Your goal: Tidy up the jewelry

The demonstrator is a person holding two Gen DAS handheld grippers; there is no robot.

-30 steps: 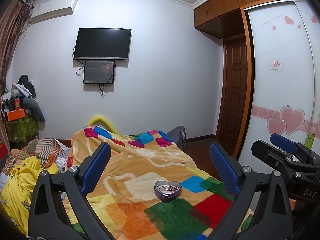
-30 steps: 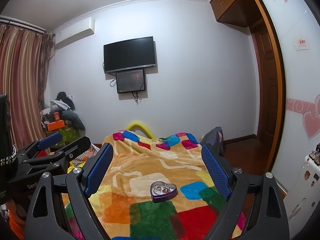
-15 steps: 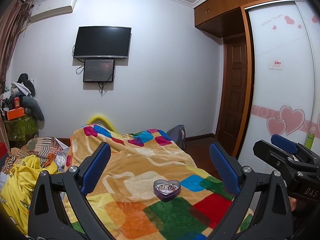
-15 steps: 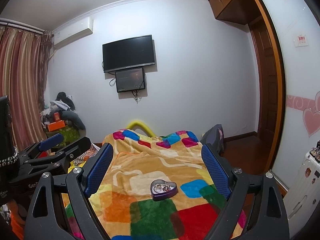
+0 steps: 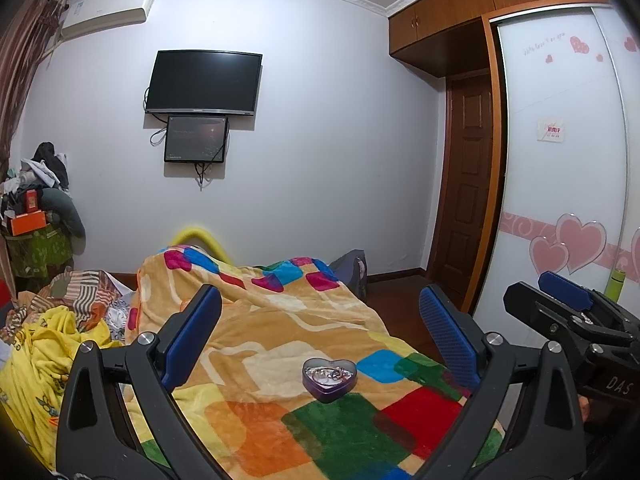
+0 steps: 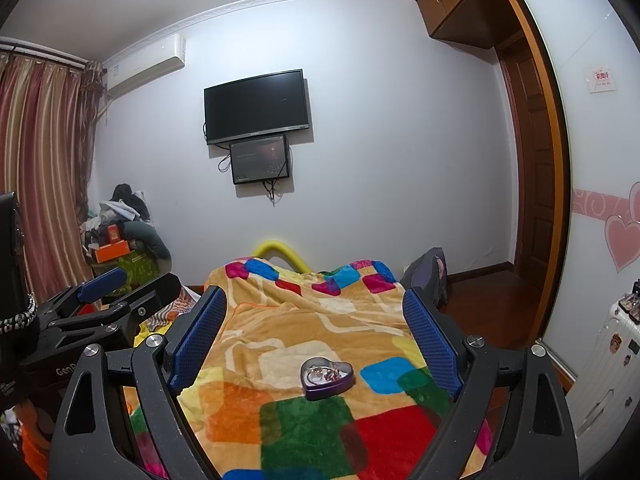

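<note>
A purple heart-shaped tin (image 5: 329,378) (image 6: 327,374) lies open on the colourful blanket (image 5: 280,420), with silvery jewelry (image 5: 328,374) (image 6: 323,372) tangled inside. My left gripper (image 5: 320,330) hangs open above the blanket, the tin lying ahead between its blue pads, apart from both. My right gripper (image 6: 316,330) is open too and frames the same tin from a similar distance. Each gripper shows at the edge of the other's view: the right one (image 5: 568,308) at the right, the left one (image 6: 108,292) at the left.
The bed's right edge drops to a wooden floor (image 6: 488,312) by a sliding wardrobe (image 5: 560,200). A yellow cloth and rumpled bedding (image 5: 44,352) lie left of the blanket. A cluttered stand (image 6: 120,252) sits by the curtain, a white suitcase (image 6: 604,368) at far right.
Both views have shifted very slightly; the tin sits a touch lower and closer in frame. Both grippers stay open and nothing has been grasped.
</note>
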